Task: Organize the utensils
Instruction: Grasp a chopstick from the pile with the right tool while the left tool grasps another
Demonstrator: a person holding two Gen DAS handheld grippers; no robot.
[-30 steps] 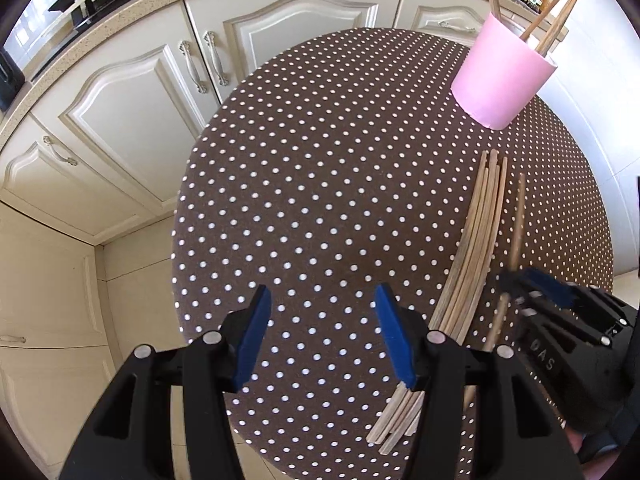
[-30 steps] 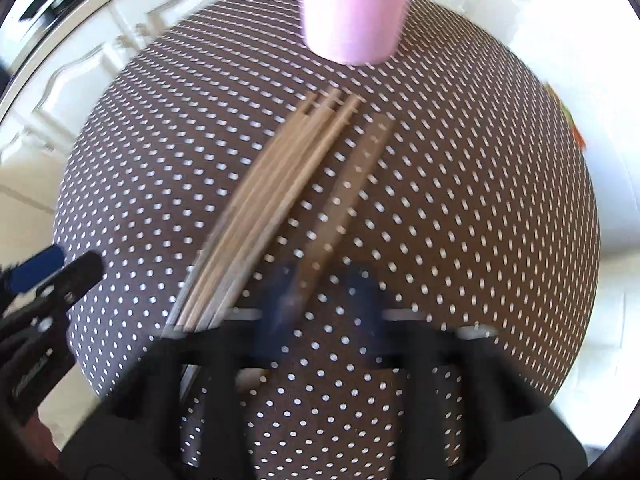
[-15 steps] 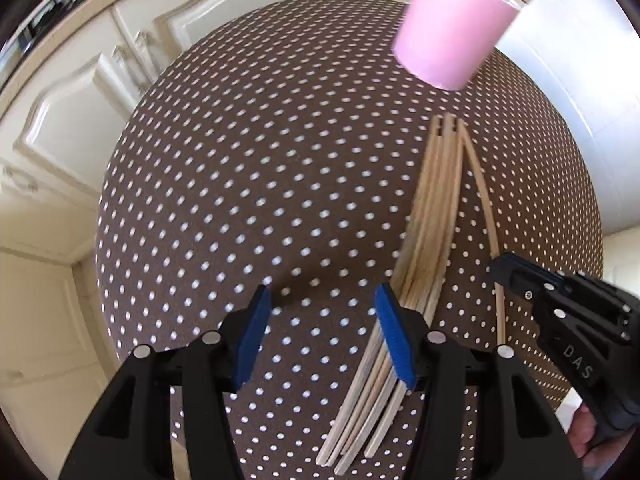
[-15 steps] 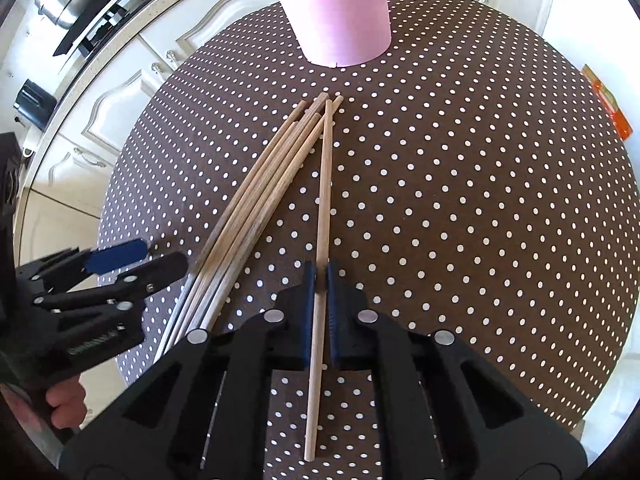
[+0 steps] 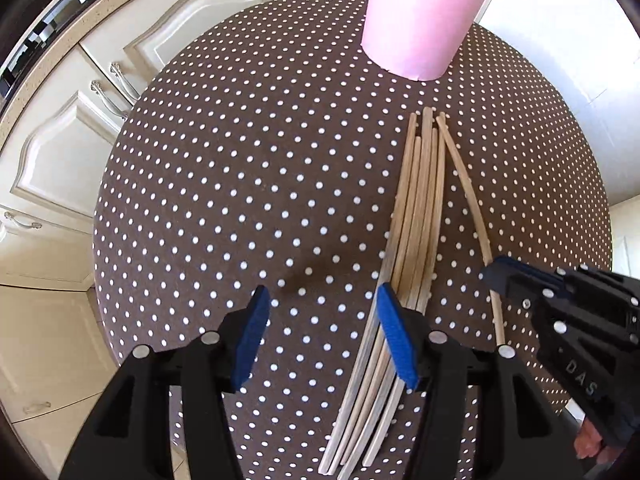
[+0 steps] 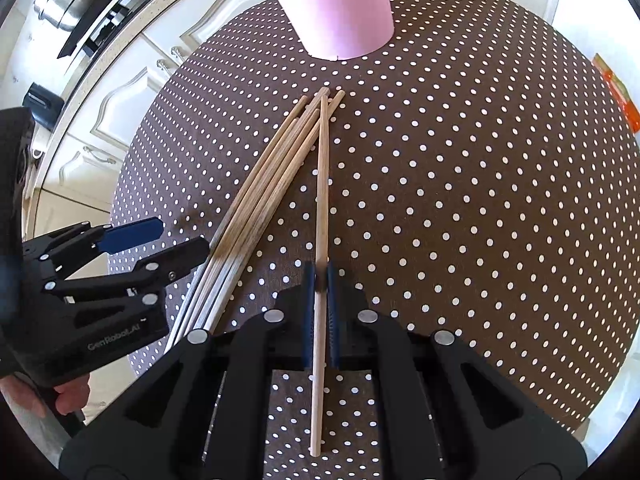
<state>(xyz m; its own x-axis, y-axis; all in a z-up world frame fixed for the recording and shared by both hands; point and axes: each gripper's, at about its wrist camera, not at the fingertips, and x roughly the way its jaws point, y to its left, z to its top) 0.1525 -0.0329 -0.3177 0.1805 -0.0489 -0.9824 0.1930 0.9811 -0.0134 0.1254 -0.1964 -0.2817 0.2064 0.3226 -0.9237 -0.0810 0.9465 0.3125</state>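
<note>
A bundle of several wooden chopsticks (image 5: 416, 216) lies on the brown polka-dot table (image 5: 248, 168), pointing at a pink cup (image 5: 420, 20) that holds a few more sticks. My right gripper (image 6: 321, 276) is shut on a single chopstick (image 6: 322, 184) whose far tip rests against the bundle (image 6: 264, 192). The same stick shows in the left wrist view (image 5: 468, 200), with the right gripper (image 5: 496, 276) on it. My left gripper (image 5: 320, 300) is open and empty, its right finger over the bundle's near end. It also shows in the right wrist view (image 6: 176, 240).
Cream kitchen cabinets (image 5: 80, 128) and a worktop stand beyond the table's far left edge. The pink cup (image 6: 336, 8) stands at the table's far side. The table's round edge drops to the floor on the left and right.
My right gripper has closed on the single chopstick. My left gripper has moved forward and right, so its right finger now overlaps the bundle.
</note>
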